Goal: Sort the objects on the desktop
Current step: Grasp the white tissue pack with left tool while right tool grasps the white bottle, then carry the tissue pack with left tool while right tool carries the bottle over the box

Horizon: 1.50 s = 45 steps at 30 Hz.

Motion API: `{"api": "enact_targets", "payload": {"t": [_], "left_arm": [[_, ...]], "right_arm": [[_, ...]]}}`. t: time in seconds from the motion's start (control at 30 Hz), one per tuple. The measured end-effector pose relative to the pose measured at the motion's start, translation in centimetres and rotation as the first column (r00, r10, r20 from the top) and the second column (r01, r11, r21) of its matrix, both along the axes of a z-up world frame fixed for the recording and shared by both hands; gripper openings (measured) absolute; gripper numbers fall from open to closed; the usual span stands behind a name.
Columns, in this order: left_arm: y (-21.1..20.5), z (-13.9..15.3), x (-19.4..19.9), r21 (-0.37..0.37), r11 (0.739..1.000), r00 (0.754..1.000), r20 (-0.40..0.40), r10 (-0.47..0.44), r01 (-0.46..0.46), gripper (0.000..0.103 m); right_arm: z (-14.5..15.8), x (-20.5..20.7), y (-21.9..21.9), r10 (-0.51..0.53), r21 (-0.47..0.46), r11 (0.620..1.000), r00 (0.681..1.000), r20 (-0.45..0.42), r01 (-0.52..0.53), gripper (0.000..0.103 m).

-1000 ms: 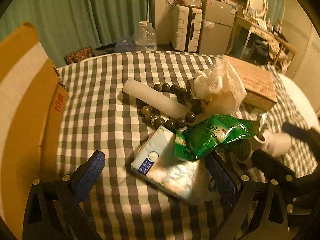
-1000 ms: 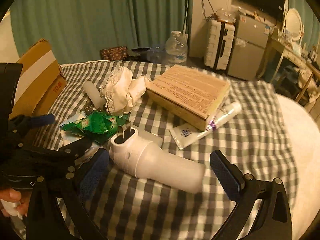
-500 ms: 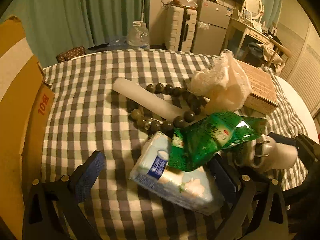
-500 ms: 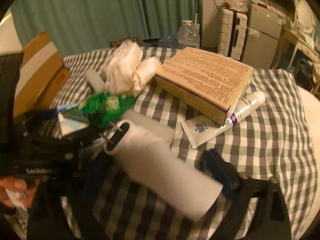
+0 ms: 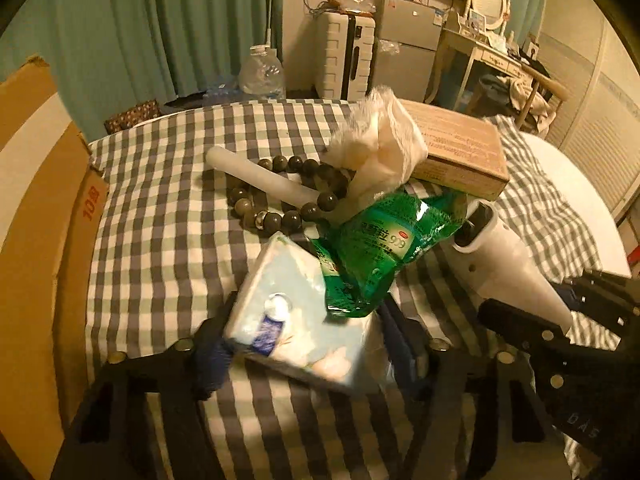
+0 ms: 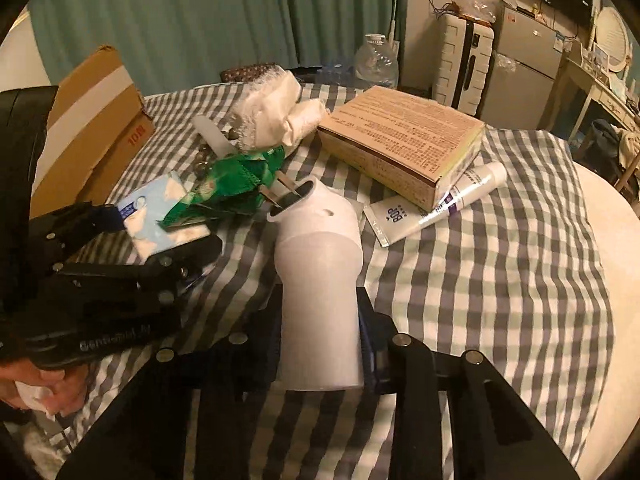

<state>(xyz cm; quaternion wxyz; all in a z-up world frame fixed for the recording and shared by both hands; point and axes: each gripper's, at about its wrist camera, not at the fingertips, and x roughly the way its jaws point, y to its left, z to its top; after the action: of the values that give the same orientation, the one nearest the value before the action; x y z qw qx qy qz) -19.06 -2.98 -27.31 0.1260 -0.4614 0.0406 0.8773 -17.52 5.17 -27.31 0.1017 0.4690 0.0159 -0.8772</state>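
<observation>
Both grippers grip something: the left gripper [image 5: 308, 344] pinches a tissue pack [image 5: 296, 312], lifted off the checked cloth [image 5: 160, 224] with a green packet [image 5: 380, 244] on it; the right gripper [image 6: 320, 340] clamps a white plug [image 6: 320, 280] beside the box [image 6: 404, 140]

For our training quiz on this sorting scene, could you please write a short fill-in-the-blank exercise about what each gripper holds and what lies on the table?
1. The left gripper is shut on the pale blue ____ pack, which carries the crinkled green foil pouch.
2. The right gripper is shut on the ____ plastic cylindrical device.
3. The white squeeze tube lies partly under the brown cardboard ____.

Missing words: tissue; white; box
</observation>
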Motion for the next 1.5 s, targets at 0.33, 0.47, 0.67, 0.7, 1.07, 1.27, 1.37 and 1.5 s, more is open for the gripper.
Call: {"api": "enact_targets", "payload": {"t": [0.33,0.47,0.67,0.7,1.07,1.27,1.37,1.5], "left_arm": [[-0.3,2.6,2.4,0.044,0.998,0.999,-0.004,-0.035,0.035,0.023],[-0.5,3.2,3.4,0.036,0.999,0.999,-0.013,-0.039,0.04,0.02],[-2.0,3.8,5.1,0.046,0.999,0.999,-0.026,-0.018,0.02,0.018],[-2.2,4.0,5.3,0.054,0.998,1.0,-0.025,-0.014,0.015,0.018],[-3.0,9.0,7.3,0.076,0.997,0.992,-0.124,-0.004,0.013,0.018],[-3.9,12.5,9.3,0.042,0.999,0.977,-0.213,-0.006,0.015,0.018],[-5.0,14.2,10.0,0.043,0.999,0.97,-0.244,0.011,0.0,0.019],[-6.7,16.3,10.6,0.048,0.999,0.96,-0.277,0.038,-0.026,0.018]], "right_arm": [[3.3,2.7,1.0,-0.053,-0.025,0.998,0.998,-0.043,0.052,0.032],[4.6,4.0,0.7,-0.056,-0.019,0.998,0.996,-0.07,0.055,0.032],[6.2,5.6,0.6,-0.069,-0.016,0.998,0.991,-0.113,0.068,0.032],[6.4,5.7,0.6,-0.073,-0.016,0.997,0.99,-0.118,0.072,0.032],[10.1,7.8,1.2,-0.12,-0.022,0.993,0.976,-0.183,0.118,0.032],[12.5,9.1,-0.1,-0.126,-0.037,0.992,0.964,-0.233,0.12,0.032],[13.7,9.7,-1.1,-0.125,-0.045,0.992,0.957,-0.261,0.117,0.032],[15.6,10.7,-2.5,-0.124,-0.05,0.992,0.946,-0.301,0.114,0.032]]}}
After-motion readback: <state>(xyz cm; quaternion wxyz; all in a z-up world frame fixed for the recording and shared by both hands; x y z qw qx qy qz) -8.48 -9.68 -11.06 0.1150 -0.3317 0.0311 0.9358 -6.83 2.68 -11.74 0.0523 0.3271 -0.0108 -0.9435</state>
